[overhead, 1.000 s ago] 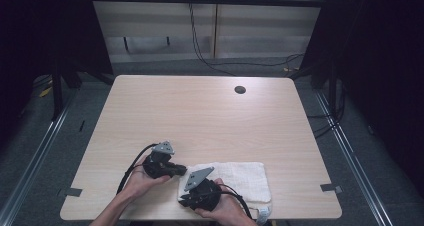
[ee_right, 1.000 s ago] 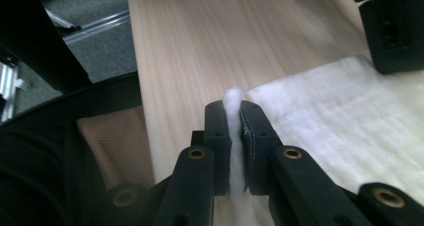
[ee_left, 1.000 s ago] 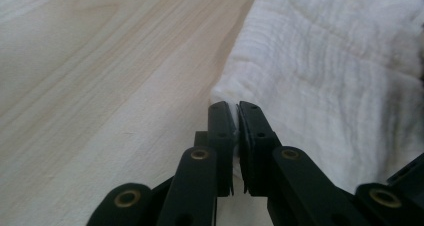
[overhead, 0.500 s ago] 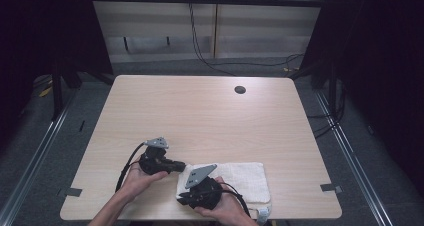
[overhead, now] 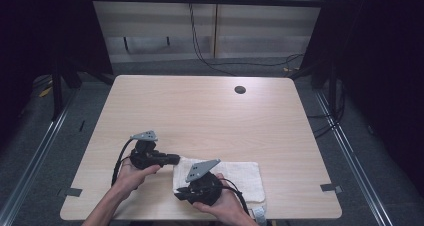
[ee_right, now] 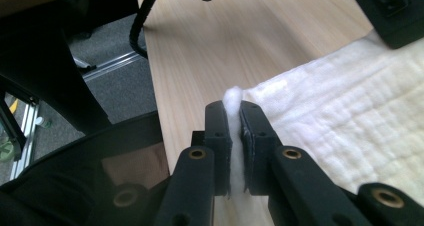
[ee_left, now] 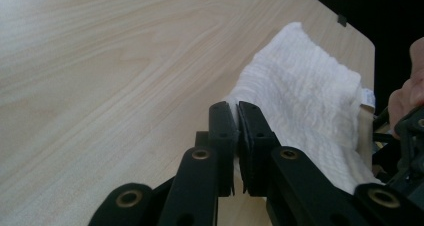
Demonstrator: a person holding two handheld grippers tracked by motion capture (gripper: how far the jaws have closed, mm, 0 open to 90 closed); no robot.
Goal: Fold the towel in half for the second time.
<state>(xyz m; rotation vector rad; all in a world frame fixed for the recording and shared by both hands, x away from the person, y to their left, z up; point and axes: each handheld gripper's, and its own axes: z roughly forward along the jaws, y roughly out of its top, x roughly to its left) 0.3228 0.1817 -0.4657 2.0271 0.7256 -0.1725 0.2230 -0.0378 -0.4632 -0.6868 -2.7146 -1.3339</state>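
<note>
- the towel (overhead: 227,173) lies flat at the lower middle of the high view, near the table's (overhead: 200,116) front edge, folded into a long strip
- left gripper (overhead: 172,159), just left of the towel in that view, has its jaws pressed together on a thin bit of the towel's corner (ee_left: 236,108); the cloth rises to the jaws there, which looks like a lift of that corner
- right gripper (overhead: 182,195), at the bottom centre, pinches a tuft of cloth (ee_right: 233,98) at the towel's near corner, white pile showing between the pads
- both grips sit on the same short end, likely so the end can be carried over as one straight edge for a fold
- the grommet (overhead: 240,90) at the upper right of the tabletop is well apart from the work
</note>
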